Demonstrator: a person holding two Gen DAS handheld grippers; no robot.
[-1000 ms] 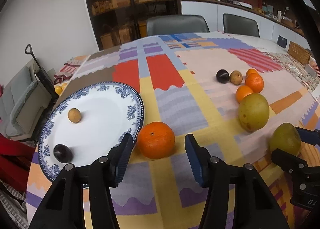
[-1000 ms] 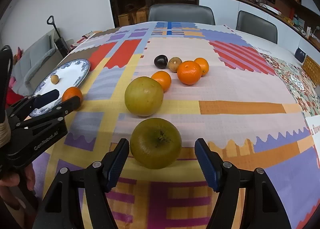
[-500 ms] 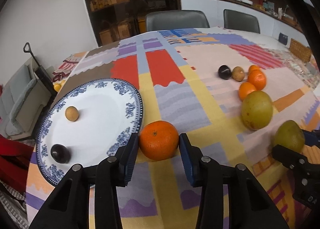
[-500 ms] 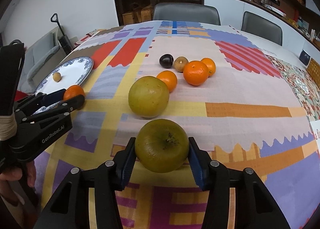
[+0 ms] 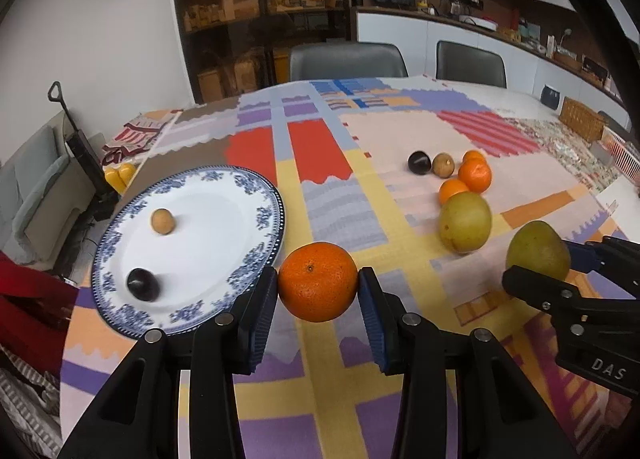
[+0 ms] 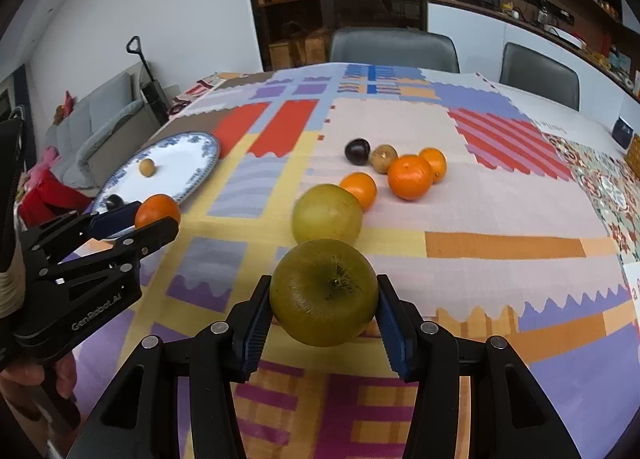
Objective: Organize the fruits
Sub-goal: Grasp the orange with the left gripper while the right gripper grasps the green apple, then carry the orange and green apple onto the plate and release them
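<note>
Left wrist view runs from the blue-rimmed plate at far left, carrying a small tan fruit and a dark plum, to the left tongs at centre, whose jaws have just been closing and now press both sides of an orange just beside the plate's near rim. Further right lie a loose yellow-green fruit and, behind it, a cluster of small oranges; at far right the right tongs show side-on. Right wrist view shows what that angle hides: these right tongs have also just closed, pads squeezing a green apple-like fruit across its widest part, stem facing the camera, above the patchwork bench. Both fruits look firm, round and smooth, so likely to roll or slip; a hold across the middle seems soundest, gently enough not to bruise.
</note>
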